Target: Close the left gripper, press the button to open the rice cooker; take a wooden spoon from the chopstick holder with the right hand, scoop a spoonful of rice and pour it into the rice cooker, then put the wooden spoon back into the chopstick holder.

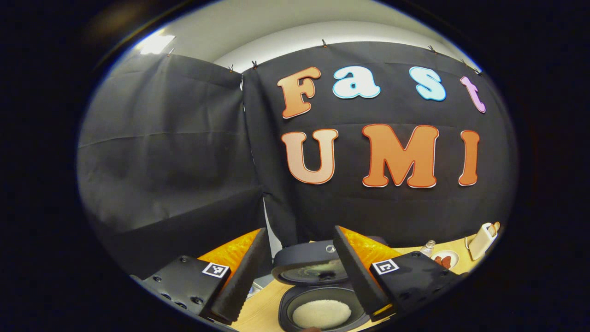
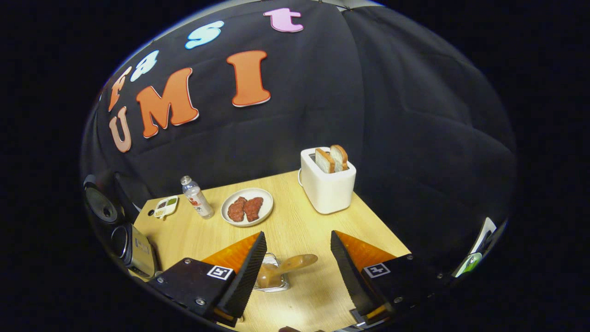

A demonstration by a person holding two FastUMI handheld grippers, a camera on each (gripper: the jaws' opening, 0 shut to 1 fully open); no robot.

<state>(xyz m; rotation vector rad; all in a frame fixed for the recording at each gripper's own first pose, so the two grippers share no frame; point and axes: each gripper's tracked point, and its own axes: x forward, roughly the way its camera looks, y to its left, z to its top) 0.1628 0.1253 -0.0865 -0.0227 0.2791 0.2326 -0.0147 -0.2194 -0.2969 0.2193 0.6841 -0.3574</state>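
Note:
In the left gripper view the rice cooker (image 1: 322, 299) stands open just below and beyond my left gripper (image 1: 299, 233). Its dark lid (image 1: 311, 267) is tilted up, and white rice (image 1: 321, 313) lies in the pot. The left gripper is open, with nothing between its fingers. In the right gripper view a small wire chopstick holder (image 2: 273, 279) sits on the table between the fingers of my right gripper (image 2: 297, 235) and below them. A wooden spoon (image 2: 297, 263) leans in it, one end poking out to the right. The right gripper is open and above the spoon, not touching it.
On the wooden table (image 2: 295, 221) stand a white toaster (image 2: 328, 184) with two bread slices, a plate of meat (image 2: 246, 207), a small bottle (image 2: 197, 197) and a sauce dish (image 2: 166, 206). The rice cooker (image 2: 133, 251) sits at the table's left edge. Black cloth walls close in the back.

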